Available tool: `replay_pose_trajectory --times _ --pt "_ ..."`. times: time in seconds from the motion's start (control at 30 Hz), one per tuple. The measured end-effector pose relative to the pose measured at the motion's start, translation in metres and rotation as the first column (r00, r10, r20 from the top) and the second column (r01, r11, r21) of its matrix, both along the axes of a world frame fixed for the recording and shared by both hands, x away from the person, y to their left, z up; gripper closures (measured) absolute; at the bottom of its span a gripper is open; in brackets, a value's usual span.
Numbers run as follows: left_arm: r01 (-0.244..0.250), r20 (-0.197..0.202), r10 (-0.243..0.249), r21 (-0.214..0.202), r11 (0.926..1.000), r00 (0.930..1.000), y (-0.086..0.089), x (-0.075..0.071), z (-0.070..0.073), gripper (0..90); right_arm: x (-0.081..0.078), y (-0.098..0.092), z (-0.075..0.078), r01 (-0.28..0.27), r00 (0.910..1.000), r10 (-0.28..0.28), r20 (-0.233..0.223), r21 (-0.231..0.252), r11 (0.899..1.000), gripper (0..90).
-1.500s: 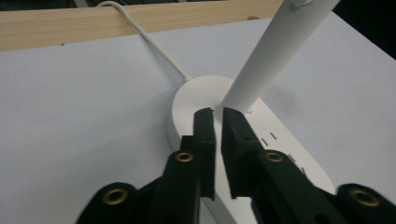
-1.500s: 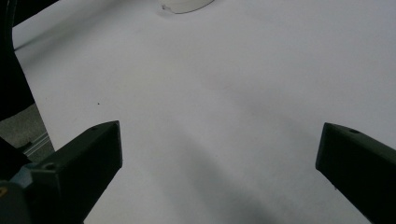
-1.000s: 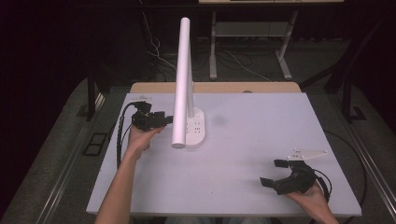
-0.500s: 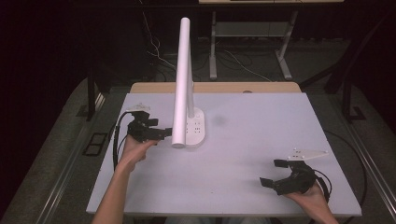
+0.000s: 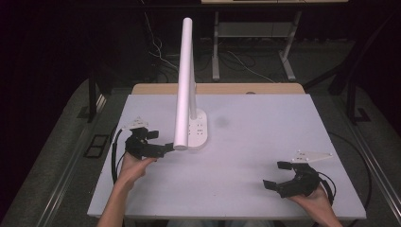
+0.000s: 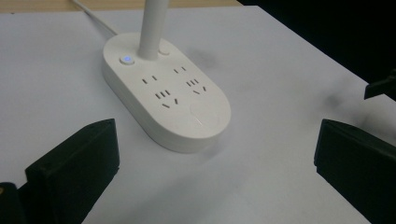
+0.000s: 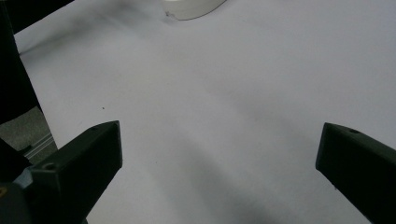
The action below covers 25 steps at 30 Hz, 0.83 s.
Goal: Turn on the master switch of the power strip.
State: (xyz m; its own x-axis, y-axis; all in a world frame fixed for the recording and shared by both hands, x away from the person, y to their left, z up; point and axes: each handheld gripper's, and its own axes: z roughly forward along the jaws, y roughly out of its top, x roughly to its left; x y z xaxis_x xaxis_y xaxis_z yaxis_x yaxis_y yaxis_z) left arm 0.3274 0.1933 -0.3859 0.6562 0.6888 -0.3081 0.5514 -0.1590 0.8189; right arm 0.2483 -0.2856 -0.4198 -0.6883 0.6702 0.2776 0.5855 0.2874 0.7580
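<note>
A white desk lamp stands on the table, its oval base [image 5: 197,130] carrying several sockets and a lit blue button [image 6: 125,59]. Its long white tube head [image 5: 183,85] slopes forward over the base. My left gripper [image 5: 162,144] is open just left of the base, jaws pointing at it with nothing between them; in the left gripper view the base [image 6: 168,95] lies a short way ahead of the jaws. My right gripper [image 5: 277,175] rests open near the table's front right, holding nothing, and its view has the edge of the base [image 7: 191,7] far off.
The white table [image 5: 265,137] has a wooden strip [image 5: 222,88] along its far edge. The lamp's white cord [image 6: 93,18] runs back from the base. Desk legs and cables [image 5: 246,56] stand on the dark floor behind.
My left gripper has drawn back toward the front and left, away from the lamp base, ending lower along the table's left side. The right gripper has barely moved.
</note>
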Motion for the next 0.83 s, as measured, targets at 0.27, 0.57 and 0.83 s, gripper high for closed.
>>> replay_pose_trajectory --times 0.27,0.57,0.83 --pt "0.003 0.010 -0.003 -0.019 0.9998 0.9999 0.003 -0.019 -0.012 0.0 -0.001 -0.001 0.000 0.005 1.0000 -0.005 -0.003 0.004 1.000 0.1" --pt "0.007 0.018 -0.006 -0.068 0.9977 0.9998 0.003 -0.049 -0.023 0.0 -0.002 -0.001 -0.001 0.008 1.0000 -0.008 -0.002 0.012 1.000 0.0" --pt "0.053 0.004 -0.053 -0.056 0.9970 0.9986 -0.005 -0.061 -0.030 0.0 -0.005 -0.003 0.000 0.018 0.9998 -0.018 0.006 0.030 0.999 0.1"
